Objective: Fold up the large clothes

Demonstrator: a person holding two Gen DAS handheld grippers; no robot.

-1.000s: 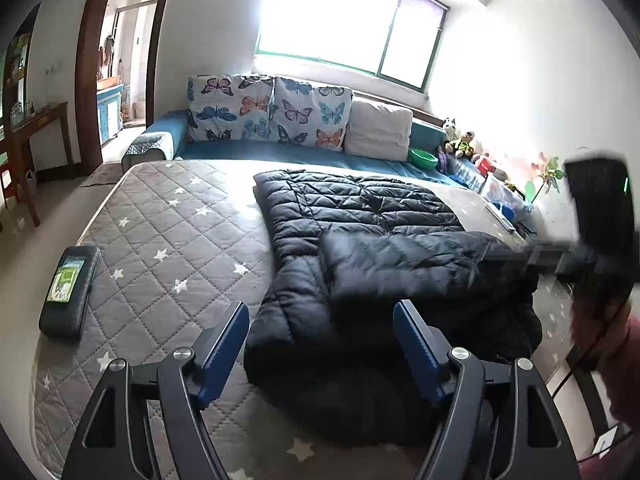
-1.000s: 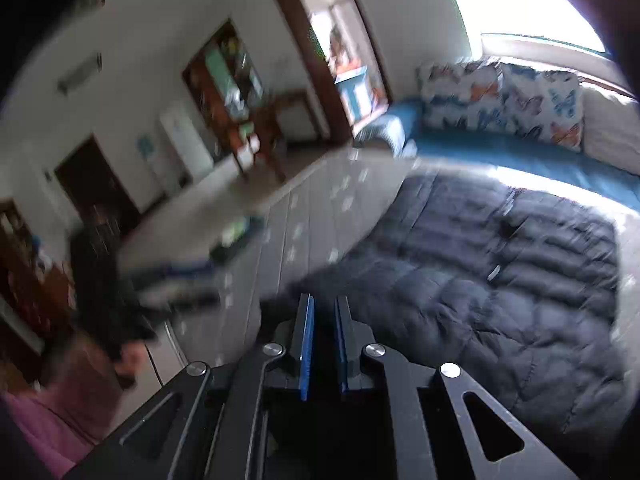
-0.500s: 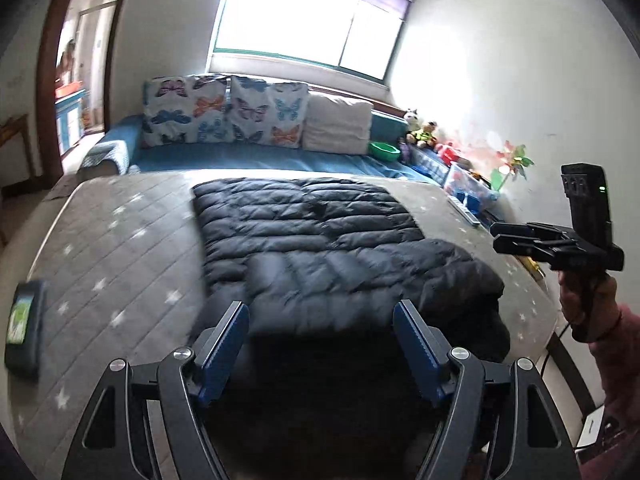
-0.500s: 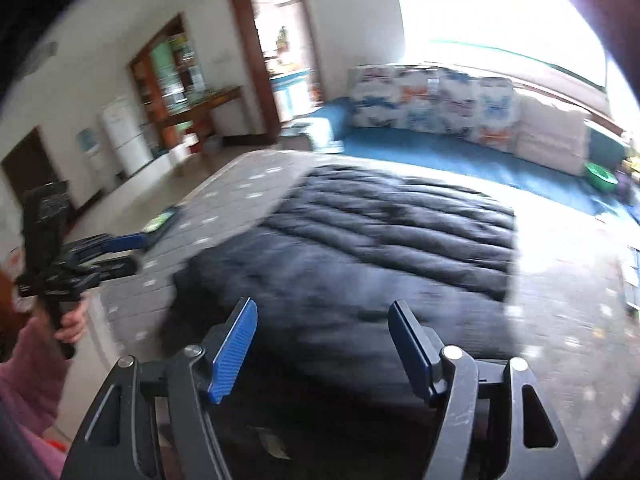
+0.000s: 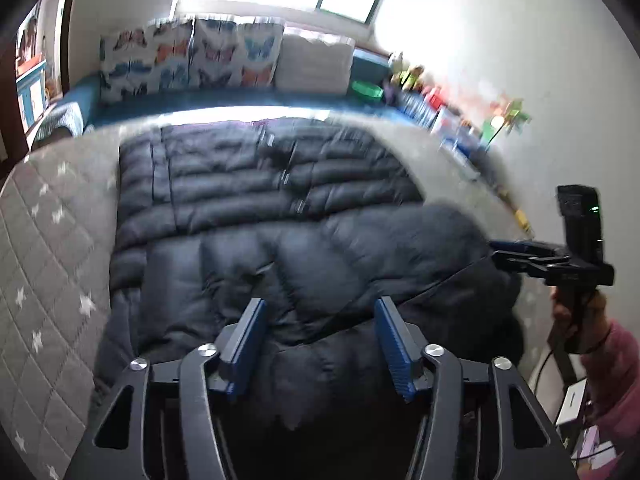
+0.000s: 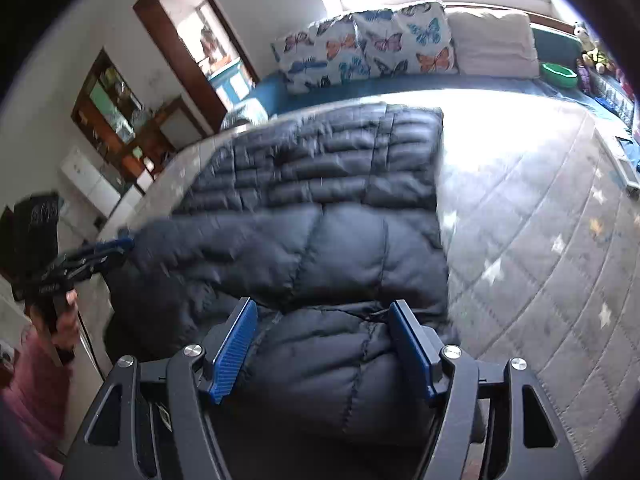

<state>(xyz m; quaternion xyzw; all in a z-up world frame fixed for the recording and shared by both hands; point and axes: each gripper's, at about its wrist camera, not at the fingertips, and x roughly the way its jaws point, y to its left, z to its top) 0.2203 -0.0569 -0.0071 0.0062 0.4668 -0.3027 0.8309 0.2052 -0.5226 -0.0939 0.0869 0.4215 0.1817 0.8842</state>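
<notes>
A grey starred mattress [image 6: 540, 240] is lying before a blue sofa [image 6: 400, 86]. Butterfly cushions [image 6: 360, 56] and a beige cushion [image 6: 492, 44] are leaning along it; a green bowl [image 6: 558, 74] is sitting beside them. A doorway [image 6: 188, 36] is standing open.

jacket [image 5: 256, 240]: glossy quilted cloth | mattress [image 5: 52, 240]: matt stitched fabric

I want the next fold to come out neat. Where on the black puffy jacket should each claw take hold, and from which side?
Grip the near edge of the jacket at its two near corners, coming from the near side of the mattress. That bulky edge lies closest, just ahead of the left claw, whose jaws are closing, and the open right claw, so it can probably be carried toward the pillows.
</notes>
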